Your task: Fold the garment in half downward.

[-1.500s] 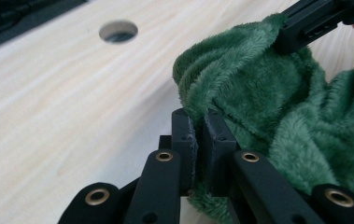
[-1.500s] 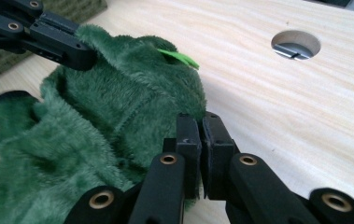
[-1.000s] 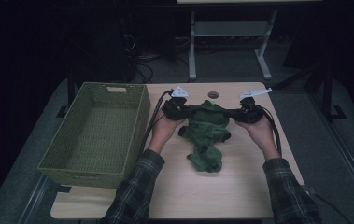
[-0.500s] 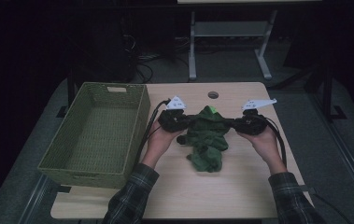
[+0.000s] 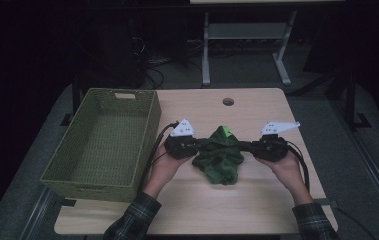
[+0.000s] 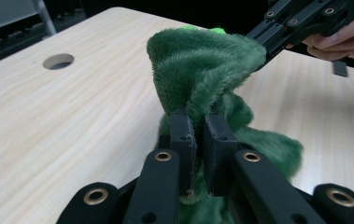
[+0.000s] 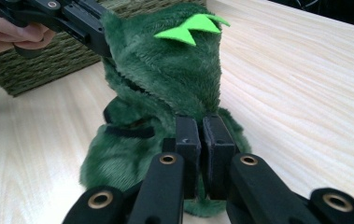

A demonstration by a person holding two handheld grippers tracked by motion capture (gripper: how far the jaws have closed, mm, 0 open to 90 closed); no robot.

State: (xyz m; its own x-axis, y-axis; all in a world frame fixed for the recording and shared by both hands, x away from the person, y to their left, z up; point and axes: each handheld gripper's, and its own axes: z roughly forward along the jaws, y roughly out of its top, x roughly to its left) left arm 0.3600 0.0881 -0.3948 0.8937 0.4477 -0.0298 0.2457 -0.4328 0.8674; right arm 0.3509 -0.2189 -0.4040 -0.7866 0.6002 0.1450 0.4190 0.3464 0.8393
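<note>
1. Between the two tongs: green plush garment [image 5: 220, 157] hangs stretched, one edge in each, lower part bunched on the table [image 5: 257, 210].
2. Change over the last second: both hands have come toward the person's side of the table, and the plush with them. It sat nearer the cable hole [image 5: 228, 102] before. Spread between the tongs looks about the same. Read: item is being carried or repositioned under tension, probably to flatten or fold it, or ahead of a drop in the basket. No release yet.
3. Left tongs [image 6: 201, 133]: pressed nearly together, pinching a fold of plush fur. Fabric rises from the pads up to the other gripper.
4. Right tongs [image 7: 201, 135]: same state, nearly closed on the opposite edge. Bright green zigzag trim [image 7: 192, 27] sits just beyond the pads, on top of the plush.
5. Beyond the left tongs: woven basket [image 5: 102, 145], nothing in it, just beside that hand.
6. Farthest: cable hole, well past both tongs.
</note>
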